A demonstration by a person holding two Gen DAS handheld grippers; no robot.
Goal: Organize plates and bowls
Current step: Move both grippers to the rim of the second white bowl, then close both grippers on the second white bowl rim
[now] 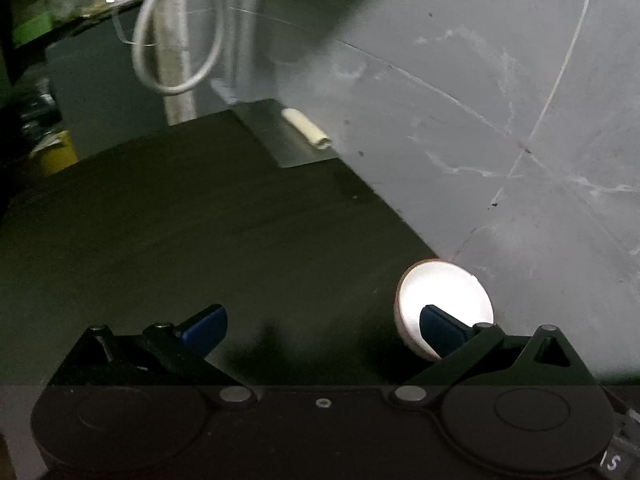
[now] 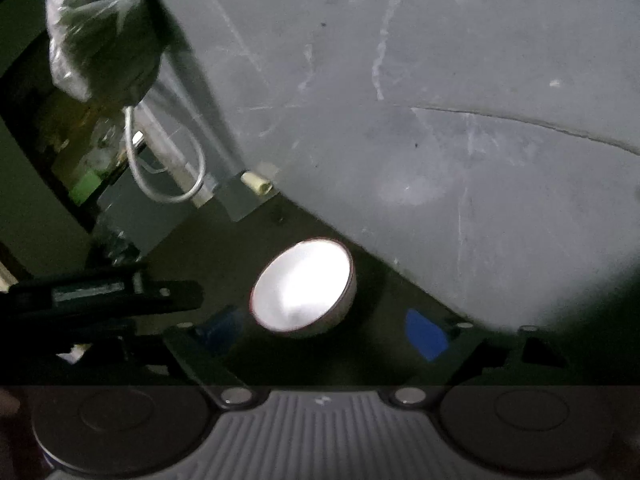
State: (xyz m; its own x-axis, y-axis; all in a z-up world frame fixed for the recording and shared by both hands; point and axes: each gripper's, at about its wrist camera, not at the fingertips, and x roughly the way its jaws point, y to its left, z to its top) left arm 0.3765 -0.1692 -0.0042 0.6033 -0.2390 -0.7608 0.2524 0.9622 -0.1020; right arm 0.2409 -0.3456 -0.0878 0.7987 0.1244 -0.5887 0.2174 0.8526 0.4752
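Dim light falls on a dark surface [image 1: 168, 220] that runs along a grey scratched wall [image 1: 460, 120]. One white bowl [image 2: 304, 286] with a thin dark rim stands upright on this surface, close to the foot of the wall but, as far as I can see, not touching it. It looks like ceramic or melamine: stiff, smooth and probably slippery, not heavy, and it could chip if it knocks against the wall. I think the best place to take it is the rim, one finger inside and one outside, on the side away from the wall.

Right tool [image 2: 326, 330] stands wide, its blue pads on both sides of the bowl and in front of it, with nothing pressed between them. Left tool [image 1: 324, 326] is also wide and holds nothing; in its view the bowl [image 1: 444, 300] lies behind the right-hand pad. Its black body shows at the left edge of the right wrist view.

Farther away, a small cream tube [image 1: 306, 126] lies on a grey sheet in the corner, and a white cable [image 1: 176, 40] hangs in a loop.
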